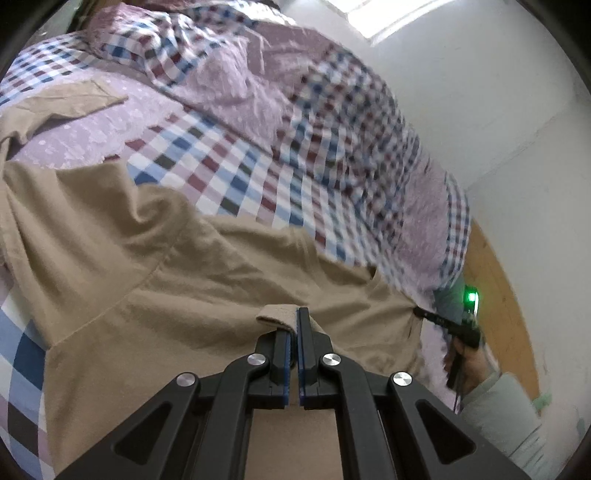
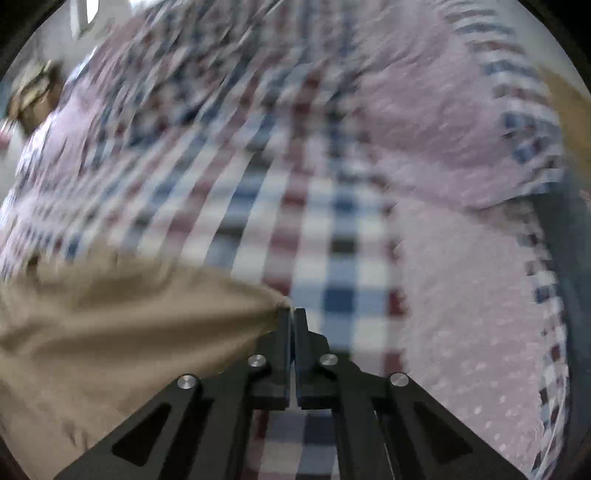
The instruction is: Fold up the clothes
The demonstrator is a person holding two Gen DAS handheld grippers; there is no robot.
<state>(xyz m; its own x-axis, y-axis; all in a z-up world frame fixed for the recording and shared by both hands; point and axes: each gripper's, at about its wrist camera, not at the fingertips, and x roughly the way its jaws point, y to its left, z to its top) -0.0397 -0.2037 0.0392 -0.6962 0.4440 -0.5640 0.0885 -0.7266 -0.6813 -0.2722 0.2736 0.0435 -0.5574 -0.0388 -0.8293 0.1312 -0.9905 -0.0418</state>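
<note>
A tan shirt (image 1: pixel 177 280) lies spread over a checked bedspread (image 1: pixel 229 173). My left gripper (image 1: pixel 294 321) is shut on a folded tan edge of the shirt, which pokes up between its blue pads. In the left wrist view the right gripper (image 1: pixel 424 314) reaches the shirt's right edge, held by a hand (image 1: pixel 469 363) in a pale sleeve. The right wrist view is blurred: my right gripper (image 2: pixel 292 317) is shut, pinching a corner of the tan shirt (image 2: pixel 122 306) that stretches away to the left over the checked cloth (image 2: pixel 332 258).
A rumpled lilac and checked quilt (image 1: pixel 280 74) is heaped at the back of the bed. A white wall (image 1: pixel 498 110) and a wooden bed frame (image 1: pixel 495 295) stand on the right. A window (image 1: pixel 373 18) shows at the top.
</note>
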